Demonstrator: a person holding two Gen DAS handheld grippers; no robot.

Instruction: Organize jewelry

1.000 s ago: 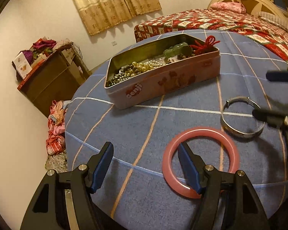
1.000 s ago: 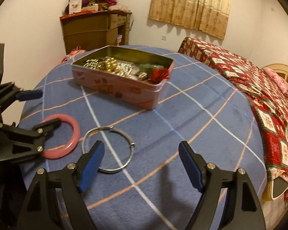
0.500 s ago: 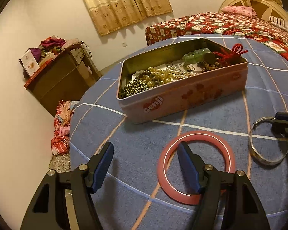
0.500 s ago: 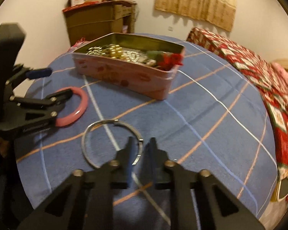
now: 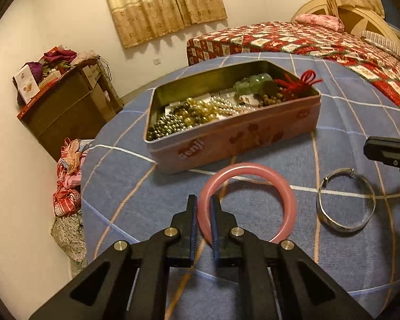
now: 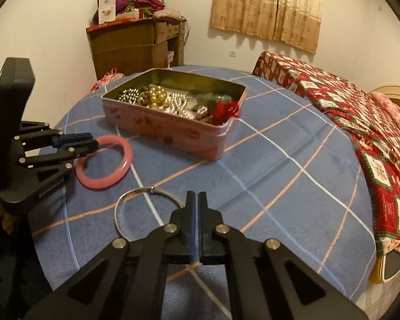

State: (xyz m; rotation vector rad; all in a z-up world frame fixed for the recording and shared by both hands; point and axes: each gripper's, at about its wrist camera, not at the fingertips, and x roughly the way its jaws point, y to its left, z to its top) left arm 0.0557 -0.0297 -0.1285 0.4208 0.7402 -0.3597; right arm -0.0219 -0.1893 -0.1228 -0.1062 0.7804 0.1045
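Pink resin fills the middle of my left view: the bangle [image 5: 246, 202] lies flat on the blue checked cloth [image 5: 253, 288], just in front of the tin [image 5: 234, 136], and my left gripper [image 5: 202, 204] is clamped on its near-left rim, one finger inside the ring and one outside. From the right view I see the same grip side-on, the left gripper [image 6: 89, 142] pinching the bangle [image 6: 105, 165] at its far-left edge. To the right of the bangle, close but apart from it, sits the silver bangle [image 5: 345, 200], also flat on the cloth. My right gripper [image 6: 194, 196] is squeezed shut at the right rim of that silver bangle [image 6: 149, 209]; the jaws are nearly touching, and I cannot tell whether the thin band is caught between them or only lies just beside them. The tin stands farther back on the cloth [image 6: 280, 173], open-topped, holding beads [image 5: 197, 113], a green piece [image 5: 253, 85] and a red cord [image 5: 298, 82] at its right end. Past the cloth on the right lies a bed [image 6: 360, 112]; a brown cabinet [image 6: 136, 45] stands at the far wall.
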